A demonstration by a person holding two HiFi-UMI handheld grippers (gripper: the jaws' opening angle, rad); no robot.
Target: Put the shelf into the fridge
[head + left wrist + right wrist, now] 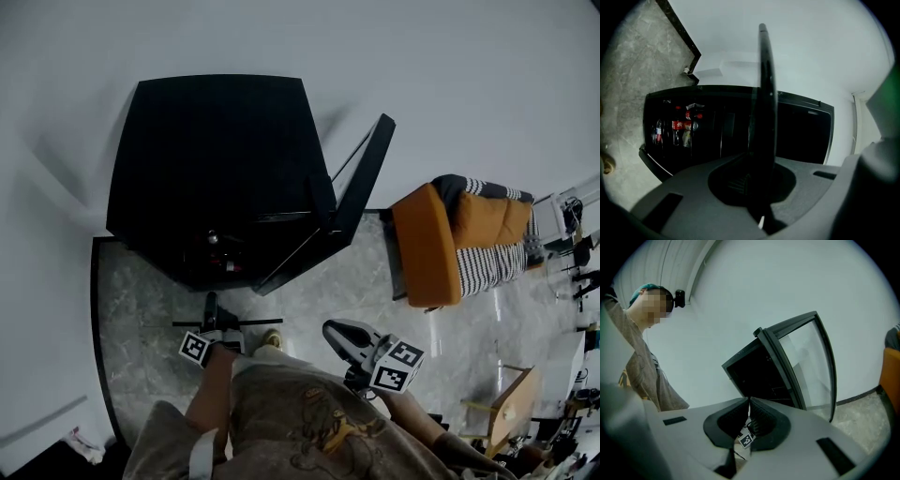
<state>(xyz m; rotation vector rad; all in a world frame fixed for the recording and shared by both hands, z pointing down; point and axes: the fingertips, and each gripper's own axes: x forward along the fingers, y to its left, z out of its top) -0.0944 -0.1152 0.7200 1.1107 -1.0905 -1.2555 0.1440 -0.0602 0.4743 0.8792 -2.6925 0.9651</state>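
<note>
I look for words first. My two grippers each carry a cube with black and white square marks, one on the left (195, 349) and one on the right (396, 364), but those are shapes, not letters. Inside the fridge (206, 159) I see bottles and cans (679, 126). One red can has white print on it, but it is too small for me to read. The shelf (230, 323) is in my left gripper (212, 319), just in front of the open fridge and above the grey stone floor (141, 309). It is not in the fridge yet. In the head view the shelf looks like a thin dark line, with its long side running from left to right along the front of the fridge. In the left gripper view I see the shelf (764, 93) edge on, as a thin dark strip running from the jaws up to the top of the picture. My left gripper (757, 187) has its jaws pressed on the shelf, one on each side. My right gripper (749, 404) has its jaws closed together with nothing between them. In the head view the right gripper (342, 337) hangs to the right of the shelf and does not touch it. The fridge door (361, 187) is glass with a dark frame, and it stands open on the right side. An orange chair (427, 244) with a striped cushion stands on the floor to the right of the door. The right gripper view shows the fridge (754, 371), its door (811, 362) and a person (644, 366) in brown clothes.
</note>
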